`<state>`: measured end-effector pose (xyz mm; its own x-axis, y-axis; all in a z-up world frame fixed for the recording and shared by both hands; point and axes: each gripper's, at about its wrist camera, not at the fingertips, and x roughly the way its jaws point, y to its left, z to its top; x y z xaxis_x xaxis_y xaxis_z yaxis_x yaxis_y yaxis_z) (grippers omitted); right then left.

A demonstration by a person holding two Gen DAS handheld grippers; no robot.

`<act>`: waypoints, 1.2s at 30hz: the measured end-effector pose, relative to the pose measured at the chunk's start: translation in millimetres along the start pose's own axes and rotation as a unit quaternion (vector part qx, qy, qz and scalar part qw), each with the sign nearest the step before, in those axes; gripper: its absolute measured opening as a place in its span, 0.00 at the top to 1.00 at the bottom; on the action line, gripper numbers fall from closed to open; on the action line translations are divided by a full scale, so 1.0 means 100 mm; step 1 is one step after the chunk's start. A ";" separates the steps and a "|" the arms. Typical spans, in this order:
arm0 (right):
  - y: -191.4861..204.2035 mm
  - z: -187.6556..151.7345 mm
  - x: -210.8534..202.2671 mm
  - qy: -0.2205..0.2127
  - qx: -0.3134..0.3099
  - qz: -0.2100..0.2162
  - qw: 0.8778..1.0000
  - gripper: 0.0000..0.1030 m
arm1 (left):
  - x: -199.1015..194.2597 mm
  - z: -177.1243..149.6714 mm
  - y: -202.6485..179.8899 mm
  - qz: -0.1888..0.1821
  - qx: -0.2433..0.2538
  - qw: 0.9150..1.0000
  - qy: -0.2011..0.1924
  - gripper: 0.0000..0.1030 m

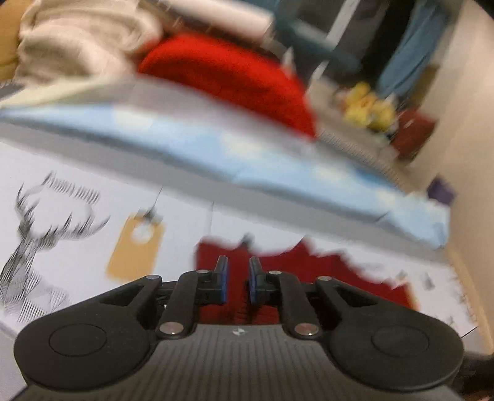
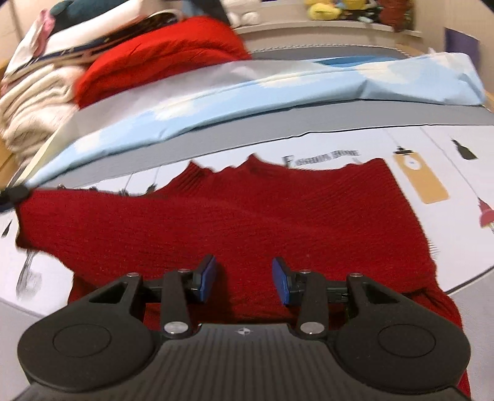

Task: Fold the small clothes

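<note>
A dark red knit sweater [image 2: 247, 209] lies spread on a white printed sheet [image 2: 457, 172]. My right gripper [image 2: 244, 265] hovers over its near part, open, with only red knit showing below the blue pads. At the sweater's far left corner a black tip, my left gripper [image 2: 15, 193], holds the edge slightly raised. In the blurred left wrist view the left gripper [image 1: 238, 262] has its pads nearly together, and the sweater [image 1: 339, 277] sits right between and behind them.
Behind the sweater lies a light blue cloud-print duvet [image 2: 278, 89]. A folded bright red garment [image 2: 160, 52] and a pile of cream clothes [image 2: 34, 101] sit at the back left. Plush toys [image 2: 324, 10] line a shelf at the rear.
</note>
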<state>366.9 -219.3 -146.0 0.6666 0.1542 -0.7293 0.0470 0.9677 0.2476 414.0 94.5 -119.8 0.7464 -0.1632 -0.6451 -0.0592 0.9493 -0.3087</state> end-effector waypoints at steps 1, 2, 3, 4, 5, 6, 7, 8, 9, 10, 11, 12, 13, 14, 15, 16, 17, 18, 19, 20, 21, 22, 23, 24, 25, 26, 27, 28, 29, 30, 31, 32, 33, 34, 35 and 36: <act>-0.03 0.00 0.02 0.004 0.007 -0.007 1.000 0.58 | 0.04 -0.02 0.02 0.002 -0.011 1.000 0.010 0.88; -0.06 -0.01 0.05 0.012 0.017 -0.017 1.000 0.57 | 0.06 -0.04 0.03 -0.002 -0.018 1.000 0.015 0.88; -0.10 -0.03 0.09 0.022 0.028 -0.029 0.999 0.57 | 0.07 -0.05 0.01 -0.010 -0.018 1.000 0.018 0.88; -0.14 -0.04 0.11 0.029 0.038 -0.036 0.998 0.56 | 0.09 -0.07 -0.02 -0.019 -0.012 1.000 0.021 0.88; -0.19 -0.05 0.14 0.035 0.050 -0.041 0.997 0.56 | 0.11 -0.09 -0.07 -0.026 -0.006 0.999 0.026 0.88; -0.23 -0.06 0.16 0.040 0.063 -0.043 0.996 0.56 | 0.15 -0.12 -0.10 -0.035 -0.001 0.999 0.035 0.87; -0.27 -0.07 0.18 0.043 0.072 -0.044 0.996 0.56 | 0.20 -0.16 -0.12 -0.042 0.003 0.998 0.047 0.83; -0.31 -0.08 0.20 0.046 0.080 -0.045 0.995 0.56 | 0.26 -0.23 -0.15 -0.044 0.008 0.997 0.060 0.79; -0.35 -0.10 0.22 0.050 0.087 -0.047 0.994 0.56 | 0.35 -0.29 -0.17 -0.035 0.018 0.996 0.080 0.78; -0.38 -0.11 0.25 0.054 0.091 -0.050 0.993 0.56 | 0.44 -0.36 -0.15 -0.010 0.031 0.994 0.105 0.78; -0.41 -0.13 0.27 0.059 0.094 -0.054 0.992 0.56 | 0.52 -0.42 -0.15 0.021 0.045 0.991 0.126 0.78; -0.45 -0.13 0.27 0.062 0.101 -0.053 0.992 0.56 | 0.56 -0.48 -0.15 0.037 0.055 0.989 0.134 0.78; -0.47 -0.12 0.24 0.059 0.109 -0.053 0.991 0.56 | 0.55 -0.48 -0.15 0.034 0.054 0.989 0.130 0.78; -0.47 -0.09 0.20 0.050 0.110 -0.049 0.991 0.56 | 0.53 -0.46 -0.16 0.031 0.051 0.991 0.124 0.78; -0.47 -0.07 0.15 0.036 0.104 -0.046 0.993 0.56 | 0.48 -0.43 -0.17 0.023 0.049 0.992 0.113 0.78; -0.47 -0.05 0.11 0.024 0.093 -0.049 0.994 0.56 | 0.42 -0.40 -0.20 0.010 0.049 0.994 0.098 0.78; -0.48 -0.03 0.10 0.015 0.084 -0.057 0.995 0.54 | 0.40 -0.39 -0.21 0.005 0.052 0.995 0.090 0.78; -0.51 -0.03 0.11 0.016 0.080 -0.067 0.994 0.53 | 0.40 -0.39 -0.21 0.006 0.053 0.995 0.089 0.77; -0.56 -0.04 0.15 0.026 0.082 -0.077 0.993 0.52 | 0.44 -0.42 -0.20 0.016 0.056 0.994 0.098 0.76; -0.65 -0.07 0.21 0.045 0.093 -0.085 0.991 0.52 | 0.51 -0.46 -0.19 0.033 0.059 0.990 0.121 0.76; -0.75 -0.10 0.26 0.065 0.113 -0.089 0.988 0.52 | 0.56 -0.48 -0.19 0.048 0.063 0.987 0.141 0.76; -0.85 -0.12 0.29 0.079 0.137 -0.090 0.983 0.52 | 0.55 -0.50 -0.17 0.053 0.065 0.986 0.144 0.75; -0.94 -0.12 0.26 0.085 0.166 -0.092 0.978 0.52 | 0.50 -0.46 -0.19 0.055 0.064 0.987 0.138 0.76; -0.97 -0.10 0.20 0.078 0.178 -0.091 0.977 0.52 | 0.44 -0.41 -0.21 0.055 0.066 0.988 0.130 0.76; -0.97 -0.05 0.12 0.062 0.177 -0.089 0.978 0.52 | 0.33 -0.36 -0.24 0.049 0.071 0.990 0.115 0.75; -0.94 0.00 0.01 0.043 0.165 -0.087 0.982 0.52 | 0.24 -0.31 -0.27 0.043 0.075 0.991 0.103 0.75; -0.92 0.06 -0.09 0.022 0.151 -0.087 0.985 0.52 | 0.14 -0.27 -0.29 0.039 0.078 0.992 0.092 0.75; -0.91 0.11 -0.17 0.006 0.143 -0.088 0.986 0.52 | 0.05 -0.23 -0.30 0.037 0.081 0.993 0.082 0.75; -0.92 0.14 -0.27 -0.008 0.139 -0.089 0.986 0.52 | -0.03 -0.20 -0.30 0.036 0.082 0.993 0.074 0.75; -0.95 0.15 -0.35 -0.017 0.142 -0.087 0.986 0.52 | -0.11 -0.17 -0.31 0.037 0.083 0.994 0.066 0.75; -0.99 0.18 -0.43 -0.023 0.147 -0.087 0.985 0.52 | -0.20 -0.14 -0.32 0.040 0.086 0.994 0.057 0.75; -1.03 0.19 -0.52 -0.027 0.151 -0.087 0.984 0.52 | -0.28 -0.12 -0.32 0.041 0.090 0.994 0.048 0.75; -1.06 0.20 -0.59 -0.029 0.154 -0.088 0.984 0.52 | -0.37 -0.11 -0.33 0.043 0.094 0.994 0.040 0.75; -1.09 0.22 -0.70 -0.037 0.155 -0.086 0.983 0.52 | -0.50 -0.10 -0.34 0.043 0.099 0.994 0.029 0.75; -1.11 0.23 -0.85 -0.052 0.153 -0.083 0.983 0.52 | -0.63 -0.10 -0.36 0.041 0.106 0.993 0.018 0.75; -1.12 0.24 -0.99 -0.066 0.147 -0.081 0.984 0.52 | -0.77 -0.12 -0.38 0.039 0.113 0.993 0.007 0.75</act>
<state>313.3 -347.8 -86.4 0.7231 -0.0427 -0.6894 0.3604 0.8748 0.3239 350.6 68.2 -66.6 0.7357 -0.0882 -0.6716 0.0344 0.9951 -0.0931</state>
